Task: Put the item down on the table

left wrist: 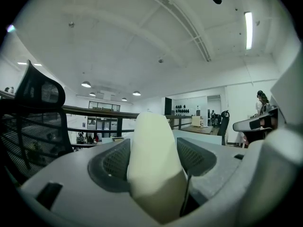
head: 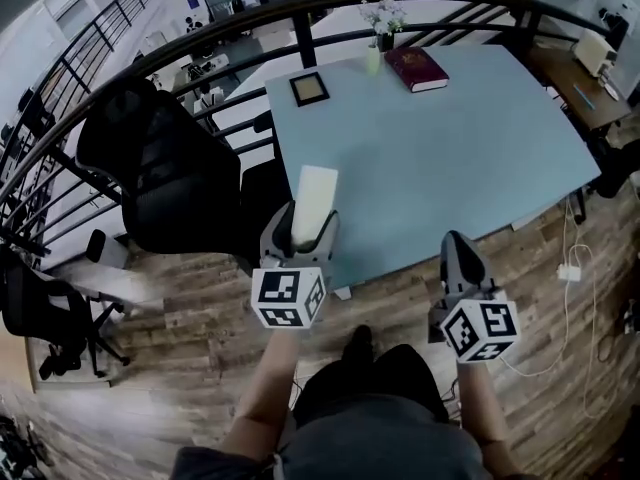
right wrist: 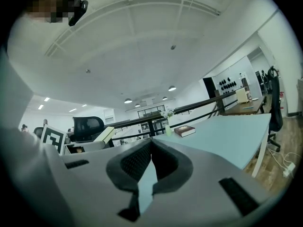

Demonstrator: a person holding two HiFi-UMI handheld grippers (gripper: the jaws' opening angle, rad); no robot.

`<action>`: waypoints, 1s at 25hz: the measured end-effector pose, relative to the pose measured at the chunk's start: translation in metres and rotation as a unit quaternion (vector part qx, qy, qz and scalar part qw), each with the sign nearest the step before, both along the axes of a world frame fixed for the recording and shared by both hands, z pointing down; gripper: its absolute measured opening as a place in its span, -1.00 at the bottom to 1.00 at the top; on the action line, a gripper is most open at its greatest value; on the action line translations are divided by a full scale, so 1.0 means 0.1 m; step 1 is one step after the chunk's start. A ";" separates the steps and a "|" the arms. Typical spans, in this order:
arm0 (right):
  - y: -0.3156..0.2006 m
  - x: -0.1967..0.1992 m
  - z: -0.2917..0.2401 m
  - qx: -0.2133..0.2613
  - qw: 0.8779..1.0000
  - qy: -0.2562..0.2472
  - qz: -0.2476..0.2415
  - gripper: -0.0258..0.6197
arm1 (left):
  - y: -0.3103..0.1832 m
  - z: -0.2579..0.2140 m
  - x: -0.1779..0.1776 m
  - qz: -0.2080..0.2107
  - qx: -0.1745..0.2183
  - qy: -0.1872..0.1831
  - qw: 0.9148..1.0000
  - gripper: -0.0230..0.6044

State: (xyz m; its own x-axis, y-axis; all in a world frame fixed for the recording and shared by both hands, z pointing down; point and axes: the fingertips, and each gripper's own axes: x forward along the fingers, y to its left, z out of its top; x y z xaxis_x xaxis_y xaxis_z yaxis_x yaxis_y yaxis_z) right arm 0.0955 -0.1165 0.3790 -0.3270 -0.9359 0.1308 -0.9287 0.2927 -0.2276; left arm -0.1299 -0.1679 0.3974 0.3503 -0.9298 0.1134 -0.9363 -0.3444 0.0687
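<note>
**While the left tool gripped the block, the surface lay just ahead**

Where the black mesh office chair (head: 160,168) stood at the far left, beside the curved railing (head: 250,23), nothing bore on the task.

Next to the right came the left tool (head: 302,236), its jaws closed firmly on a cream block (head: 315,193). The left gripper view showed that block (left wrist: 154,164) wedged between the two dark pads, filling the gap and standing well proud of them. Its long axis ran along the jaws, pointing away from the person and toward the surface (head: 450,158).

In the head view the tool hung over the wooden floor (head: 190,308) by the near left edge of the pale blue surface, with the block's far end overlapping that edge. The bare stretch of surface lay ahead and a little to the right, so a short forward reach and a lowering would probably serve.

A picture frame (head: 309,88), a vase of flowers (head: 383,18) and a red book (head: 416,68) sat well apart at the far side.

Farthest right, the right tool (head: 458,248) held nothing, its jaws drawn together at the tips. It looked idle, so the left hand seemed the one to act.
</note>
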 end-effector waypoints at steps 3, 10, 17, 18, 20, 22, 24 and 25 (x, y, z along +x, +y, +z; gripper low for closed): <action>-0.13 -0.01 0.01 -0.002 1.000 0.001 0.004 -0.91 | -0.17 0.06 0.01 0.004 -0.005 -0.001 1.000 0.07; -0.46 0.07 0.05 -0.008 1.000 -0.004 0.015 -0.91 | -0.52 0.22 0.09 0.013 -0.029 0.006 0.999 0.07; -0.70 0.14 0.07 -0.018 1.000 -0.001 0.015 -0.91 | -0.85 0.44 0.17 0.009 -0.050 0.005 0.999 0.07; -0.72 0.16 0.09 -0.020 1.000 0.001 0.016 -0.91 | -0.88 0.48 0.20 0.008 -0.053 0.007 0.999 0.07; -0.75 0.18 0.12 -0.022 1.000 -0.001 0.017 -0.91 | -0.97 0.55 0.24 0.009 -0.059 0.003 0.998 0.07; -0.79 0.19 0.15 -0.024 1.000 -0.004 0.015 -0.91 | -1.06 0.62 0.29 0.010 -0.066 -0.008 0.998 0.07; -0.82 0.20 0.16 -0.027 1.000 -0.005 0.014 -0.91 | -1.14 0.71 0.35 0.013 -0.076 -0.016 0.997 0.07; -0.84 0.21 0.17 -0.029 0.999 -0.006 0.013 -0.91 | -1.19 0.77 0.38 0.014 -0.084 -0.017 0.996 0.07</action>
State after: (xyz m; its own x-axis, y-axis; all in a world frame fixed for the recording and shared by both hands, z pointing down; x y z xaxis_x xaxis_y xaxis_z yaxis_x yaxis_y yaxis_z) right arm 0.1167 -0.2009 0.3955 -0.3044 -0.9352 0.1808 -0.9330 0.2545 -0.2544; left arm -0.0922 -0.2864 0.4747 0.3686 -0.8867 0.2790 -0.9295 -0.3563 0.0955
